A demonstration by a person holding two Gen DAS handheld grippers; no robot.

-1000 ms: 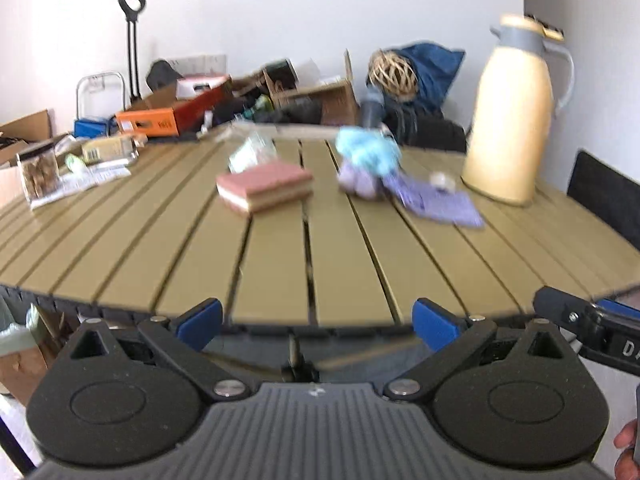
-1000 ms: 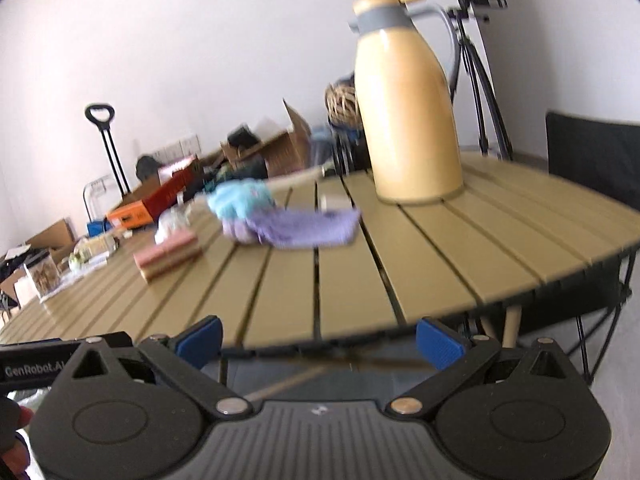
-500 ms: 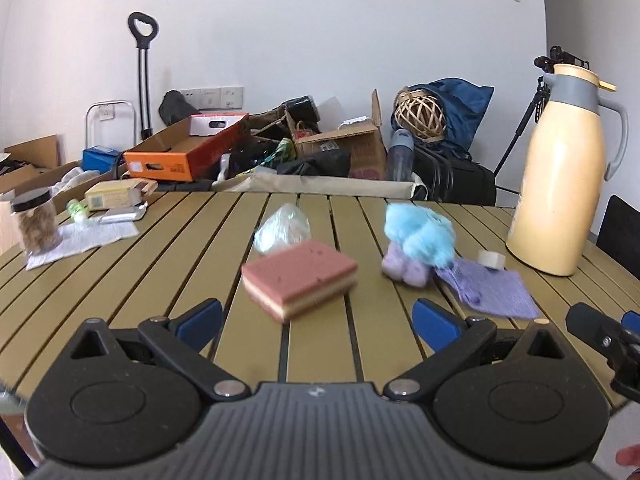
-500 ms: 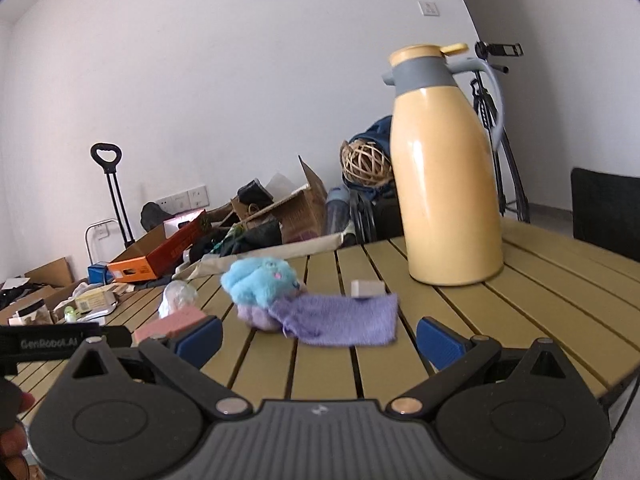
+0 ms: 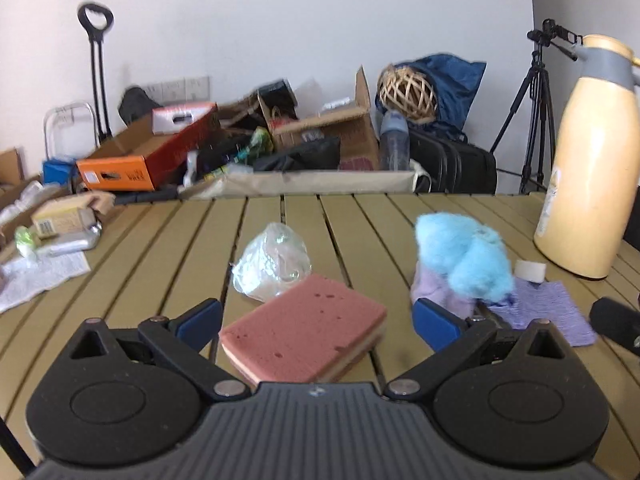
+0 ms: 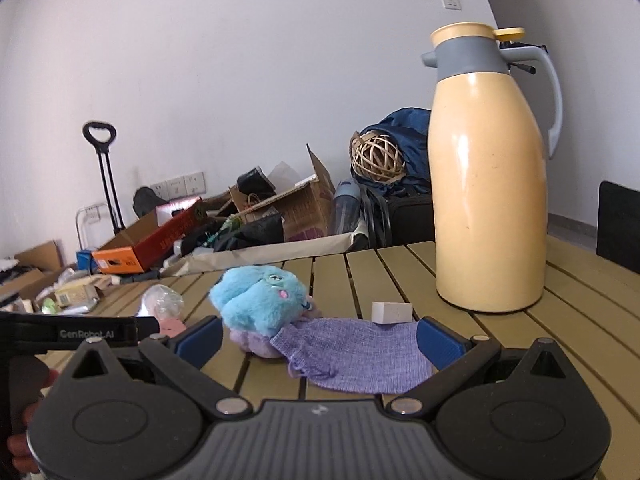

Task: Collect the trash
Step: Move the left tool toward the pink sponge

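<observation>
A crumpled clear plastic bag (image 5: 272, 266) lies on the slatted table (image 5: 160, 264), just behind a pink sponge (image 5: 304, 330). My left gripper (image 5: 318, 322) is open and empty, its fingers either side of the sponge's near end. A blue plush toy (image 6: 260, 302) rests on a purple cloth (image 6: 356, 354); a small white block (image 6: 391, 313) sits beside them. My right gripper (image 6: 320, 340) is open and empty, low over the cloth. The bag also shows in the right wrist view (image 6: 162, 300).
A tall yellow thermos jug (image 6: 490, 184) stands at the right of the table. Paper, a packet and a small box (image 5: 60, 216) lie at the table's left edge. Boxes, bags and a tripod (image 5: 532, 120) crowd the floor behind.
Both grippers have risen from below the table edge and moved forward over the tabletop. The sponge, bag and plush now sit much closer. Both stay open.
</observation>
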